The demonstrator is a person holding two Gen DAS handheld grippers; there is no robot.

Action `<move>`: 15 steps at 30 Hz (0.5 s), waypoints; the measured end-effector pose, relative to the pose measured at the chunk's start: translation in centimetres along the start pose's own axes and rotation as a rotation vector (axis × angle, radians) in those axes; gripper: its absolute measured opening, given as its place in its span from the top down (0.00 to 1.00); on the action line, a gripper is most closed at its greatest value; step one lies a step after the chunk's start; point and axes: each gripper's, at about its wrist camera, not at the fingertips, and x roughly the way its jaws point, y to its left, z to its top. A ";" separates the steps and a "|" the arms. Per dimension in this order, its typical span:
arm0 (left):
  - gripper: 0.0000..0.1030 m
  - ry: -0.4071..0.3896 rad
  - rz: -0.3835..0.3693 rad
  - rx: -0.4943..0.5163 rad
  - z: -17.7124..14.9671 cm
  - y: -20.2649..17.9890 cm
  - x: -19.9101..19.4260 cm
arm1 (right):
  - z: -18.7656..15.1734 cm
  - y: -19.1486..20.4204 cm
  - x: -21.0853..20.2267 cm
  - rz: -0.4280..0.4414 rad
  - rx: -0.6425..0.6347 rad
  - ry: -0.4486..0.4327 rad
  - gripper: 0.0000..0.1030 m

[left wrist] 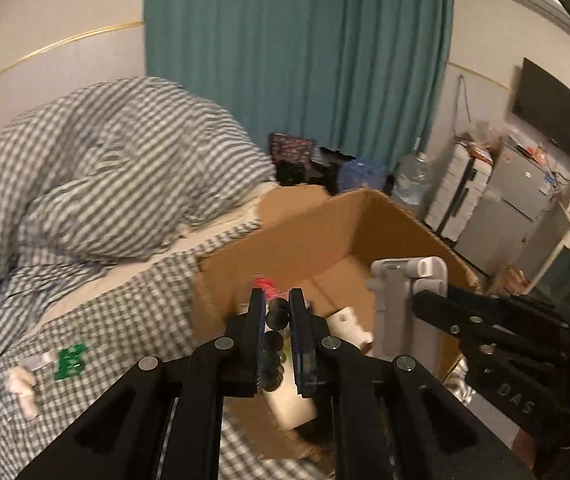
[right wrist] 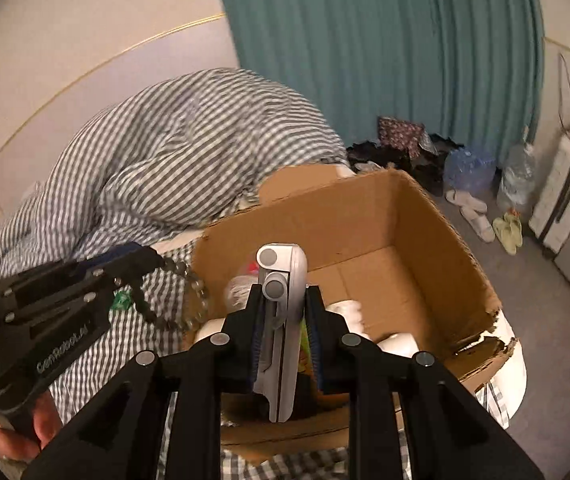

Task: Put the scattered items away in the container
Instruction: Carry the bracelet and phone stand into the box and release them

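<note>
We saw the left gripper (left wrist: 277,300) clamped on a string of dark beads (left wrist: 276,316) at the near left edge of the box (left wrist: 305,220), the strand drooping beside the box wall. The right gripper (right wrist: 284,300) gripped a white folding stand (right wrist: 283,320) upright above the box's near side. Inside the box lay white pieces (left wrist: 349,322) and something red (left wrist: 265,283), blurred, perhaps a wrapper. Left of the box, a green item (left wrist: 69,361) and white scraps (left wrist: 25,388) lay on the checked sheet (left wrist: 125,320).
</note>
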 end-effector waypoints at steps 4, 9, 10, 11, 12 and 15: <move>0.42 0.008 0.012 0.010 0.3 -1.6 1.9 | -0.5 -2.2 0.7 -0.054 0.035 0.000 0.55; 0.00 -0.021 0.109 -0.062 0.2 -0.1 1.6 | 0.0 -4.5 -0.4 -0.083 0.101 -0.056 0.30; 0.00 -0.015 0.113 -0.074 0.1 0.2 1.5 | 0.1 -4.7 -0.4 -0.083 0.100 -0.050 0.30; 0.00 -0.008 0.131 -0.084 -0.1 0.5 1.4 | 0.0 -4.8 -0.5 -0.089 0.096 -0.047 0.30; 0.00 -0.001 0.159 -0.090 -0.4 0.9 1.2 | -0.2 -4.8 -0.6 -0.089 0.091 -0.041 0.30; 0.00 0.014 0.239 -0.099 -1.6 2.3 0.3 | -1.1 -3.7 -1.0 -0.051 0.076 -0.030 0.30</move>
